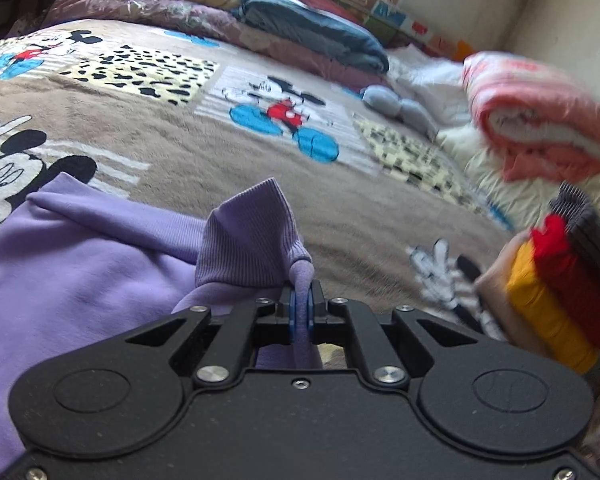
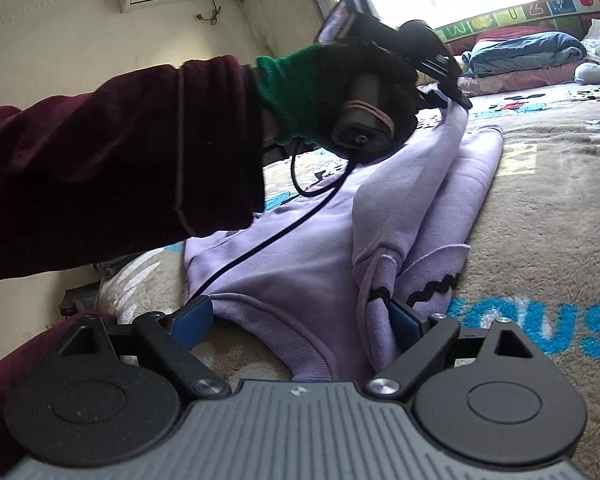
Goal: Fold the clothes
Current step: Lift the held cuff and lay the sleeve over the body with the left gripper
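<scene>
Two claws work over one lilac sweatshirt [image 2: 300, 264] spread on a bed covered by a brown cartoon-mouse blanket [image 1: 188, 136]. The left claw [image 1: 300, 306] is clamped tight on a bunched sleeve of the sweatshirt — its blue pads pinch a roll of cloth, and the ribbed cuff [image 1: 248, 240] stands up just beyond the fingertips, toward twelve o'clock. In the right wrist view that same claw [image 2: 458, 98] shows near one o'clock, held by a hand in a green-and-black glove [image 2: 324, 92] with a maroon sleeve [image 2: 120, 160] behind it, lifting the sleeve off the garment's body so the cloth hangs in a slanted fold. A black cable [image 2: 260, 248] trails from it across the sweatshirt. The right claw [image 2: 300, 316] stands wide apart with nothing pressed between its pads; the sweatshirt's hem lies between the two blue fingers, and the one at three o'clock sits against a fold edged with black zigzag trim [image 2: 432, 288]. In the left wrist view a stack of folded clothes [image 1: 556, 292] — yellow, red, dark grey — sits at three o'clock, a rolled pink blanket [image 1: 540, 120] at two, and folded bedding [image 1: 312, 32] at twelve.
</scene>
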`<state>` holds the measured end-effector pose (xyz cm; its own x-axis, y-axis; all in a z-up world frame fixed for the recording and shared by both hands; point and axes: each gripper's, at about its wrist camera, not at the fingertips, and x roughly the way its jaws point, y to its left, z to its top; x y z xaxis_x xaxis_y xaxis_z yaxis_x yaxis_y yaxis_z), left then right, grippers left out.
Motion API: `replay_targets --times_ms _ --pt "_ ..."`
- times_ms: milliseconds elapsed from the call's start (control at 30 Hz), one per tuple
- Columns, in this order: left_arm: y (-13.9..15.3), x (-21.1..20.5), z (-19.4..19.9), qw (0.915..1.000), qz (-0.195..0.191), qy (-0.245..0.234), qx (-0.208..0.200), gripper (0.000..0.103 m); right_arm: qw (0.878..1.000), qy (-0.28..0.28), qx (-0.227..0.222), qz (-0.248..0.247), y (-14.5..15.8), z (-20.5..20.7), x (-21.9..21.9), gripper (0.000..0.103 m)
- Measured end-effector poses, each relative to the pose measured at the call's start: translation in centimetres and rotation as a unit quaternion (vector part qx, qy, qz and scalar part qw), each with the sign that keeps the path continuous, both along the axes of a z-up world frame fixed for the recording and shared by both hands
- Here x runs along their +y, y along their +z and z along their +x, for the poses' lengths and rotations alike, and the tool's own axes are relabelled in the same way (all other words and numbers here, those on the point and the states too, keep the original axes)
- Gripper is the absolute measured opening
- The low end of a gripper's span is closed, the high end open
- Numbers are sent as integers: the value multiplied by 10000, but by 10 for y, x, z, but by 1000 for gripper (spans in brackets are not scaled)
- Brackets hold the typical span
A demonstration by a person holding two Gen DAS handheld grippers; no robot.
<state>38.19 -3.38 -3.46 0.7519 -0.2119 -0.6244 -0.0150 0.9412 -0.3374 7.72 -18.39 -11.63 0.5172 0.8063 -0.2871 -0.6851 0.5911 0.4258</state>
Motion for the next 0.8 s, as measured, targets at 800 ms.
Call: replay_targets --times_ms 800 --pt "12 -12 29 9937 817 -732 -225 13 9999 -137 48 50 3 -8 3 85"
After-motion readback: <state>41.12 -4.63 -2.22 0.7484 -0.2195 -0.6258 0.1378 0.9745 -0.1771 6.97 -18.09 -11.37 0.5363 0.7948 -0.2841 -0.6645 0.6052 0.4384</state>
